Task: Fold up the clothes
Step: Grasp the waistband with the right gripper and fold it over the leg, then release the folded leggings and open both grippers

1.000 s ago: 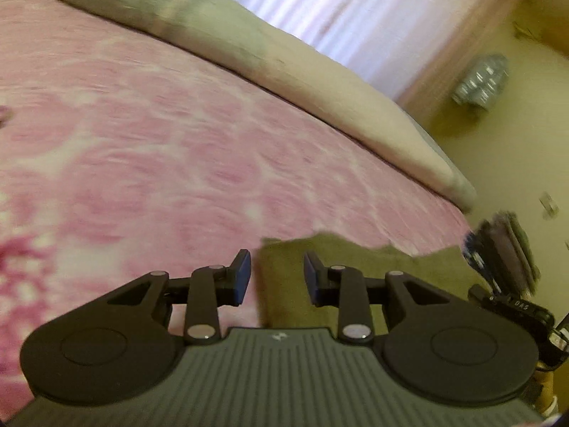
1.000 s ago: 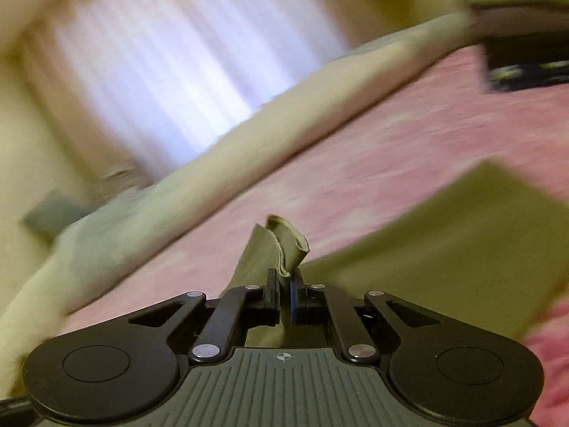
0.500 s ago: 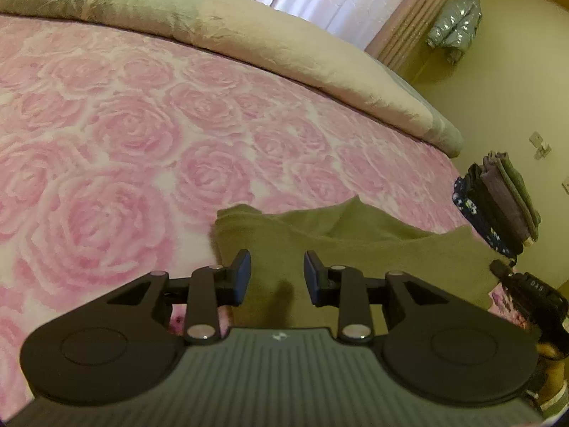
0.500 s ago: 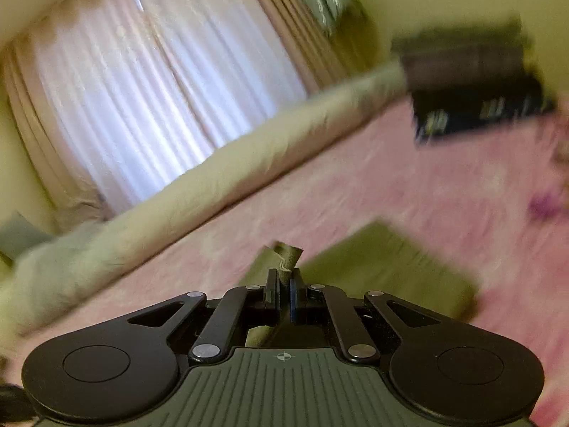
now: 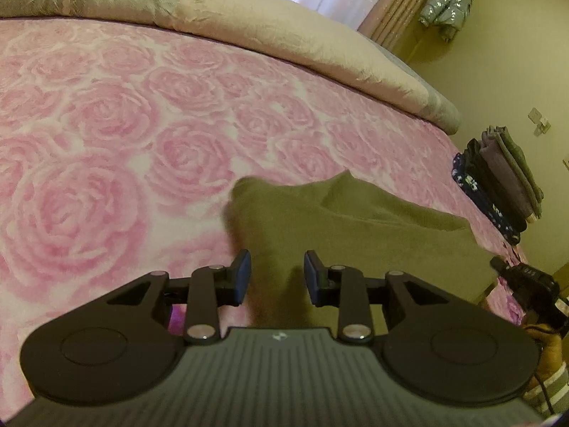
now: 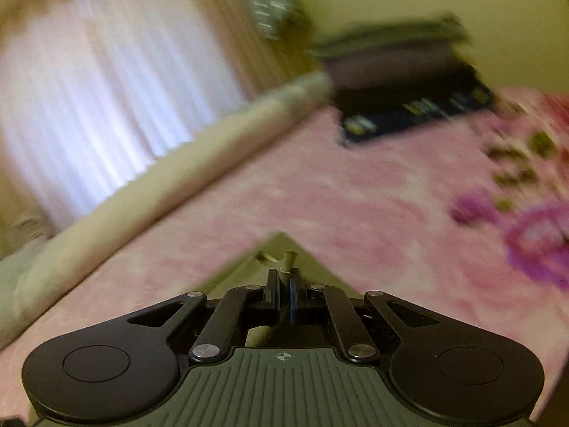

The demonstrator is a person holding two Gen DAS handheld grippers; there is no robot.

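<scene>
**A:** Two views, left wrist first. Our left gripper point(image 5: 276, 277) hangs over the olive-green garment point(image 5: 355, 242), which lies partly folded on the bed point(image 5: 106, 142) with its pink rose cover. The jaws stand spread with nothing between them; the cloth sits just below. A raised fold peaks near the garment's far edge. A stack of folded clothes point(image 5: 498, 185) rests at the bed's far right corner, and a rolled beige quilt point(image 5: 284, 35) runs along the far side.

**B:** And the right wrist view?

**A:** Blurred. Our right gripper point(image 6: 282, 284) has its jaws pressed together, pinching a corner of the garment, a small tuft poking up past the tips. The rest spreads as a green wedge on the bed beneath.

**B:** Which step are we in?

**A:** We judge we are mid-fold, carrying the pinched corner across. Next, we think the right hand must lay that corner flat and let go, while the left pins or grips the near edge.

**B:** What differs from a second ago?

**A:** In the left view, more of the garment now fills the space ahead of the jaws. In the right view, the stack has swung closer to centre and less green shows.
</scene>
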